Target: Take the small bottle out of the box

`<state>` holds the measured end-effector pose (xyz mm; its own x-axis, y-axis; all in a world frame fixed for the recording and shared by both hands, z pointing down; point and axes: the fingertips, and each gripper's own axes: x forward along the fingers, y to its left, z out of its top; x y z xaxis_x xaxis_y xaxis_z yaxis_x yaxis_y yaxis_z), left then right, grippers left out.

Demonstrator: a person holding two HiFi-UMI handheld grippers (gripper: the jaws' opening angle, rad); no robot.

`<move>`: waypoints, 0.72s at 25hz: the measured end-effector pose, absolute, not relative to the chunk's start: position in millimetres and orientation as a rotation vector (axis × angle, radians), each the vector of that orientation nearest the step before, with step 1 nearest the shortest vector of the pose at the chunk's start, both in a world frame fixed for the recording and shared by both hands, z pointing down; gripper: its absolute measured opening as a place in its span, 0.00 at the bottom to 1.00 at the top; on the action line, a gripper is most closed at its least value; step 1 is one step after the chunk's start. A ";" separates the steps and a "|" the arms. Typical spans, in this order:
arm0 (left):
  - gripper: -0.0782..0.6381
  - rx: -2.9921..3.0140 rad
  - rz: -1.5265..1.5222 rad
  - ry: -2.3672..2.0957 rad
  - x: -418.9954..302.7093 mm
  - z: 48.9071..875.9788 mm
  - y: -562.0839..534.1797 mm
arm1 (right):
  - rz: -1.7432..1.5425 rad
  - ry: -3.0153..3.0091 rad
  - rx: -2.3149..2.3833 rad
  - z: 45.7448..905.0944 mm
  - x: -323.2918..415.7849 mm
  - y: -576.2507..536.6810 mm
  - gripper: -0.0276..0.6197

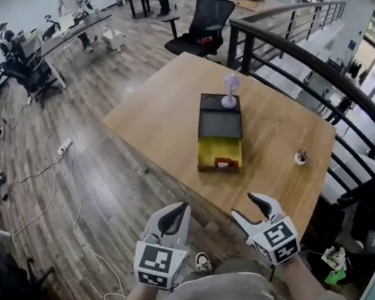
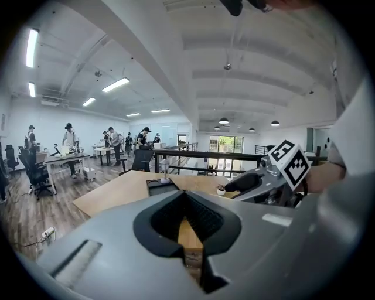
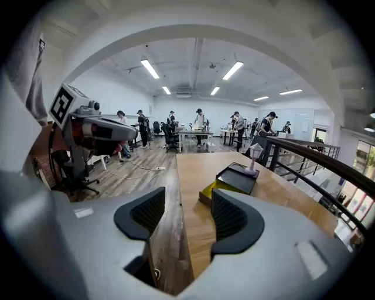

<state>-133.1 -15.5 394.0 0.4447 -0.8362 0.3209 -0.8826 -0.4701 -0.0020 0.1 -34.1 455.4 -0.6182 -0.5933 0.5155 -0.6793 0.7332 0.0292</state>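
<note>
A: Tools first?

B: Both are held low, short of the near table corner. On the left gripper (image 1: 176, 214) the tips are pressed together; its ribbed black pads (image 2: 155, 221) bow around a hollow, nothing pinched. On the right gripper (image 3: 187, 205) the jaws are spread, with only the edge of the wooden table (image 1: 160, 108) and the floor (image 1: 93, 76) between them.

A: The box?

B: The box (image 1: 219, 134) lies mid-table, well apart from both tools. It is long and rectangular, with a flat dark top, a yellow side and a red-and-white patch on the near end. Bare smooth wood lies between it and the grippers.

A: And the bottle?

B: A pale lilac piece (image 1: 229, 94) stands upright at the box's far end: round foot, thin stem, wider head. Whether that is the bottle, I cannot tell.

A: Surroundings?

B: A small round pot (image 1: 301, 157) sits near the right table edge, apart from the box. A black metal railing (image 1: 300, 59) curves close along the table's right side. A black mesh office chair (image 1: 200, 21) stands just beyond the far corner. A white cable (image 1: 69, 198) loops over the grey planks on the left. There are people (image 1: 71, 1) far back.
</note>
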 end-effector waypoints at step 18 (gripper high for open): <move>0.11 2.399 0.587 -1.426 -144.4 464.6 -157.6 | 0.309 -2.277 0.841 533.2 -14.7 -179.5 0.40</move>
<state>-144.4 -157.6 464.6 0.4272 -0.7648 0.4821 -0.8826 -0.4685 0.0389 -14.7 -179.5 533.2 -0.5592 -0.4849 0.6724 -0.6464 0.7629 0.0125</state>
